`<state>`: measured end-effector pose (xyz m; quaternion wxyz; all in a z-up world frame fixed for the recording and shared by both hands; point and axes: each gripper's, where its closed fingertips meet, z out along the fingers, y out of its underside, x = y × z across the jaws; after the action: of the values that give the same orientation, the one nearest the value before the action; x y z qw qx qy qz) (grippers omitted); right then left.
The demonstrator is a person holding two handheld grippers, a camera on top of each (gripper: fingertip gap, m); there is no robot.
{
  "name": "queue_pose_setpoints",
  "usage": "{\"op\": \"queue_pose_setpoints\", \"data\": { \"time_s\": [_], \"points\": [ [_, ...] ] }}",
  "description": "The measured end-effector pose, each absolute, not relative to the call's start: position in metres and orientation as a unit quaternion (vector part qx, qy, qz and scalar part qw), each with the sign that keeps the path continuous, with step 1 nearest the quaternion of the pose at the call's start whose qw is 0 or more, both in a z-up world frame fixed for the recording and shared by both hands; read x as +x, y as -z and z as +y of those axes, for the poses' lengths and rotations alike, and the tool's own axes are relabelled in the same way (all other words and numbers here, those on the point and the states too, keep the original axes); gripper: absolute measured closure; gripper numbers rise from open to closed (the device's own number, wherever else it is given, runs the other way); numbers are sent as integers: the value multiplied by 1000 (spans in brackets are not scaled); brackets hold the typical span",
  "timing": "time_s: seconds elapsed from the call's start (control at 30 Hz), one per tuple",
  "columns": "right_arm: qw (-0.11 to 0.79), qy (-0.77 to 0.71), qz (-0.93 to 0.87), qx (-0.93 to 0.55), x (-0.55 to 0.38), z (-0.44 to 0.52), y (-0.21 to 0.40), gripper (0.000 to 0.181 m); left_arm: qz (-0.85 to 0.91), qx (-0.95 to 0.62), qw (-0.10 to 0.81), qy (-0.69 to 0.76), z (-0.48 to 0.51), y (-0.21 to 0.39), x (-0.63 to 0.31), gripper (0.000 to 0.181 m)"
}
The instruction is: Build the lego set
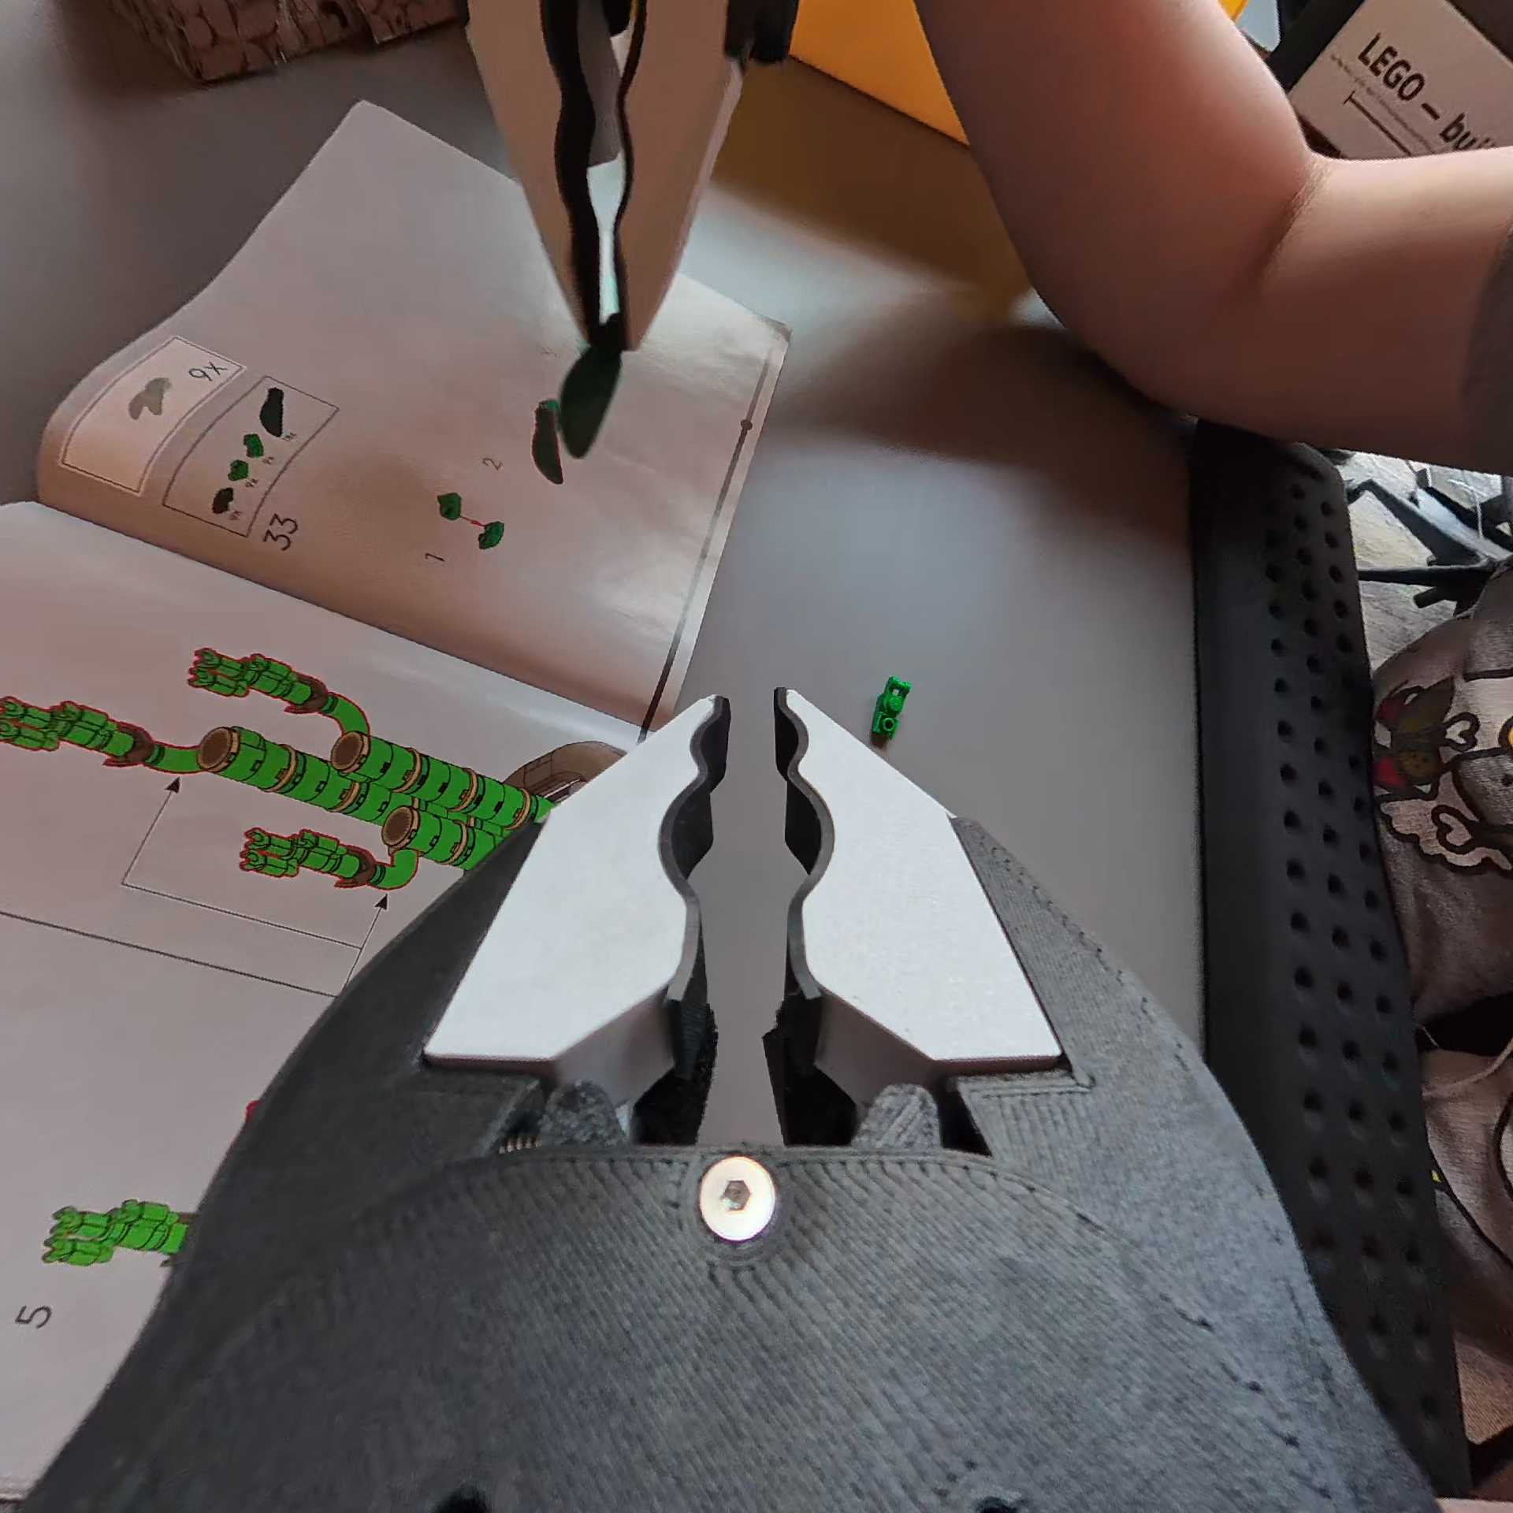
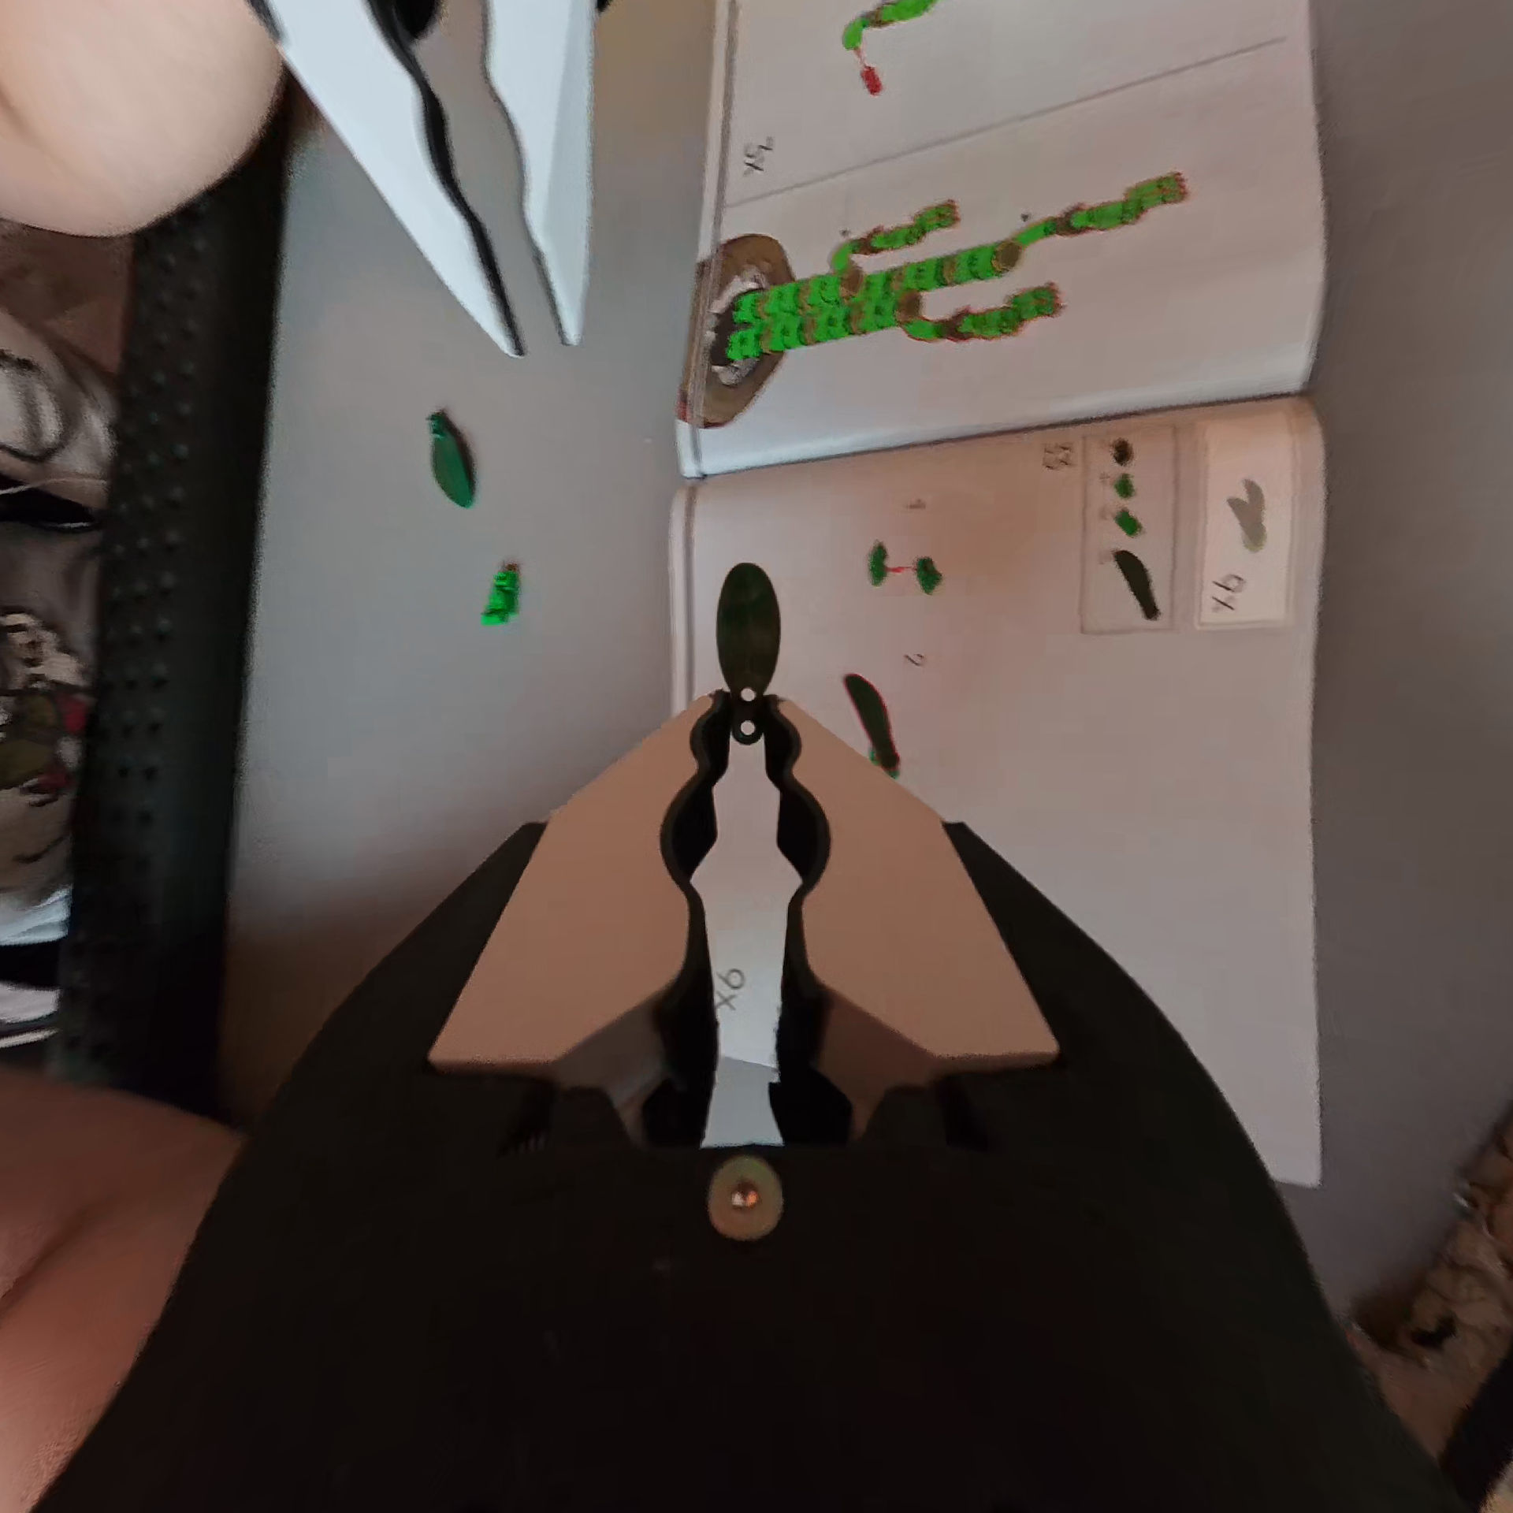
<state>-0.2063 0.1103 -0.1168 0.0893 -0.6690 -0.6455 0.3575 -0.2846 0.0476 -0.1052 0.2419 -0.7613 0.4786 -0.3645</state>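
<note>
My right gripper (image 2: 747, 711) is shut on the stem end of a dark green leaf piece (image 2: 747, 622) and holds it above the open instruction booklet (image 2: 1064, 860). In the left wrist view that gripper (image 1: 606, 336) comes in from the top with the leaf (image 1: 589, 393) hanging below its tips. My left gripper (image 1: 751, 706) is slightly open and empty over the grey table. A small bright green piece (image 1: 891, 708) lies just right of its tips. In the right wrist view this piece (image 2: 501, 598) lies near a second dark green leaf (image 2: 450, 462), below the left gripper (image 2: 544, 342).
The booklet (image 1: 393, 295) covers the left of the table. A person's bare arm (image 1: 1228, 246) reaches across the top right. A black perforated strip (image 1: 1285, 819) runs along the table's right edge. A yellow box (image 1: 860, 74) and a white card (image 1: 1408, 90) stand at the back. The left gripper's tips are roughly 11 centimetres from the right gripper's.
</note>
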Motion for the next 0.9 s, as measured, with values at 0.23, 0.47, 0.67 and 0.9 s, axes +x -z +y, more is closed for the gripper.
{"op": "queue_pose_setpoints", "data": {
  "time_s": [0.23, 0.47, 0.67, 0.9],
  "points": [
    [-25, -390, -656, -646, -209, 87, 101, 175, 464, -760, 247, 382, 51, 102, -286, 171],
    [-47, -394, -647, -651, -204, 90, 102, 175, 468, -762, 245, 374, 51, 105, -287, 171],
    [-49, -411, -642, -646, -206, 93, 101, 175, 468, -765, 248, 367, 52, 104, -291, 172],
    [-49, -428, -645, -631, -209, 90, 99, 175, 464, -766, 250, 368, 53, 104, -295, 172]
  ]
}}
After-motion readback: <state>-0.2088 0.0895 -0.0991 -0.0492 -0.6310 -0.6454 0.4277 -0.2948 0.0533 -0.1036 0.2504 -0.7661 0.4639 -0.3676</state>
